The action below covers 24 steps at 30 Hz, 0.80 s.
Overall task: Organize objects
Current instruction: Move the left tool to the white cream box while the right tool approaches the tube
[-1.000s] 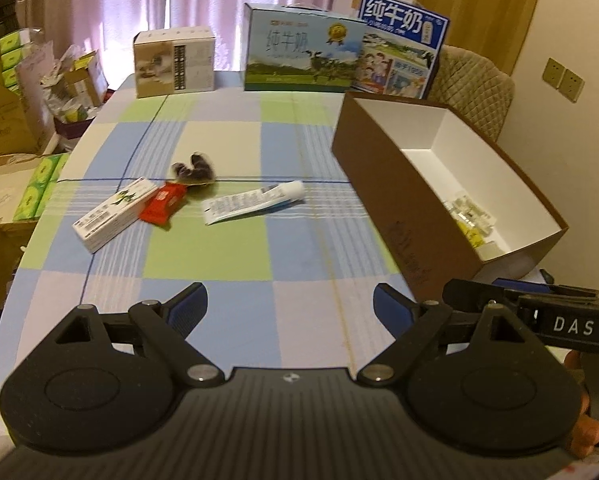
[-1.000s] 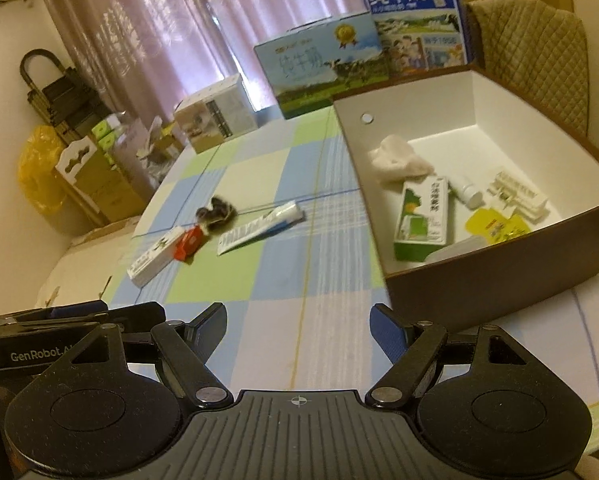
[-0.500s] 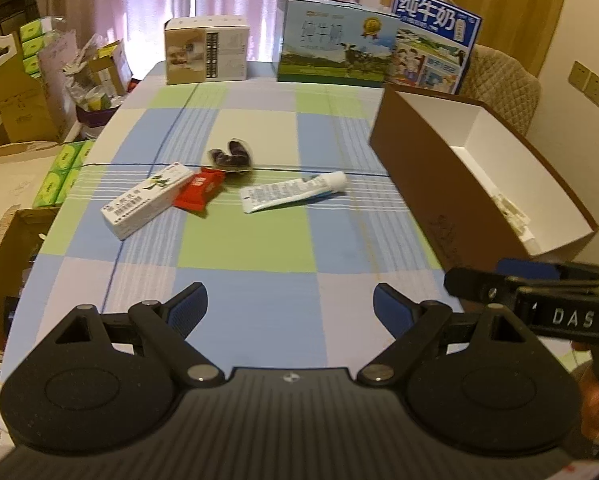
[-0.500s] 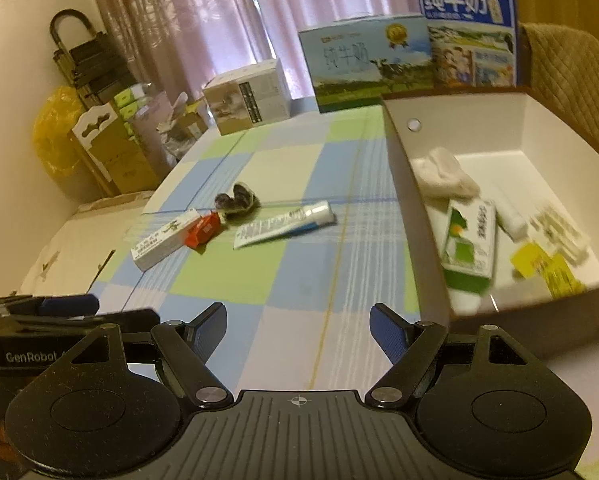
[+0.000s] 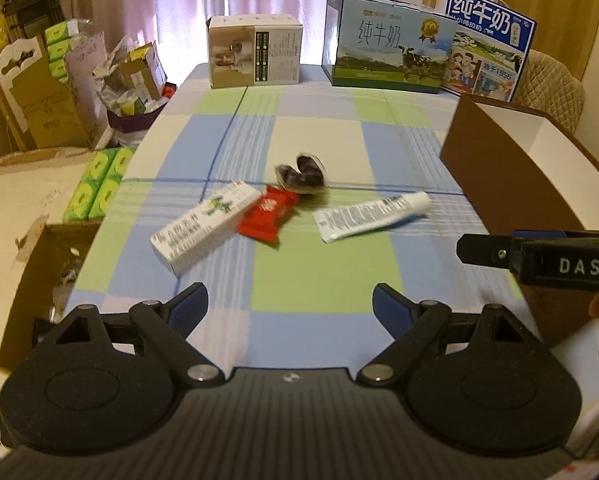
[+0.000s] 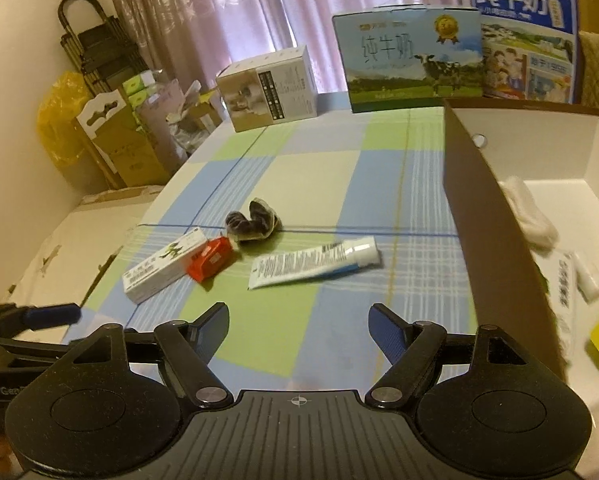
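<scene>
On the checked tablecloth lie a white carton with green print [image 5: 205, 226] [image 6: 165, 272], a red packet [image 5: 268, 214] [image 6: 211, 258], a dark clear-wrapped packet [image 5: 304, 172] [image 6: 253, 220] and a white tube [image 5: 373, 216] [image 6: 313, 262]. At the right stands a brown box with a white inside [image 5: 499, 168] [image 6: 483, 208], holding several small items. My left gripper [image 5: 289, 304] hangs open over the near cloth, nothing between its fingers. My right gripper [image 6: 299, 322] is closing its jaws on empty air, short of the tube.
Milk cartons [image 5: 387, 46] [image 6: 413, 58] and a beige box [image 5: 255, 52] [image 6: 269, 88] stand along the table's far edge. Cardboard boxes and green packs [image 5: 99, 188] clutter the floor at left. A padded chair [image 5: 555, 88] sits behind the brown box.
Both grippers have moved left and lower, nearer the loose items; the brown box has slid toward the right edge of both views. The right gripper's fingers stand closer together.
</scene>
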Available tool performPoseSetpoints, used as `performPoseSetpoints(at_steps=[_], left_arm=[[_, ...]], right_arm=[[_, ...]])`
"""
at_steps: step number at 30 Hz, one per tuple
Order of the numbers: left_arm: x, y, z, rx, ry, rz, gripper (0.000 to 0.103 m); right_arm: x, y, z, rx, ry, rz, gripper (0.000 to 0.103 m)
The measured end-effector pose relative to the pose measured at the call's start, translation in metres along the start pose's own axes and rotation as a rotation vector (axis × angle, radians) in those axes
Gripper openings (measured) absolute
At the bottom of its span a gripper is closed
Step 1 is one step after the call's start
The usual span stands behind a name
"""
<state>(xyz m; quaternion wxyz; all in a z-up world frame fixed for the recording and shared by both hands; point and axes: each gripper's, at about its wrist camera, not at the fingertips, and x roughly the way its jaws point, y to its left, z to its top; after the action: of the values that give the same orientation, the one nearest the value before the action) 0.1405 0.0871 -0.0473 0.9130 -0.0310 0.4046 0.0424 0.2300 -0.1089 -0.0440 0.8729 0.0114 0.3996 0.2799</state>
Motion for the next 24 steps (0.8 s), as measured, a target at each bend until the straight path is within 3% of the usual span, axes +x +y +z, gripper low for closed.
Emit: performPoseSetpoints(at_steps=[9,18,24], left_arm=[[0.043,0.033,0.037,0.03,-0.023,0.034,0.086],[0.09,0.067,0.053,0.079,-0.002,0.067,0.082],[0.108,0.086,0.054,0.026,0.007,0.072,0.082]], right_arm=[[0.063,-0.004,0.027,-0.082,0.021,-0.045,0.033],[0.115,-0.019,0.046,-0.089,0.062,-0.063,0.029],[0.128,-0.026,0.05,-0.079,0.074,-0.059,0.029]])
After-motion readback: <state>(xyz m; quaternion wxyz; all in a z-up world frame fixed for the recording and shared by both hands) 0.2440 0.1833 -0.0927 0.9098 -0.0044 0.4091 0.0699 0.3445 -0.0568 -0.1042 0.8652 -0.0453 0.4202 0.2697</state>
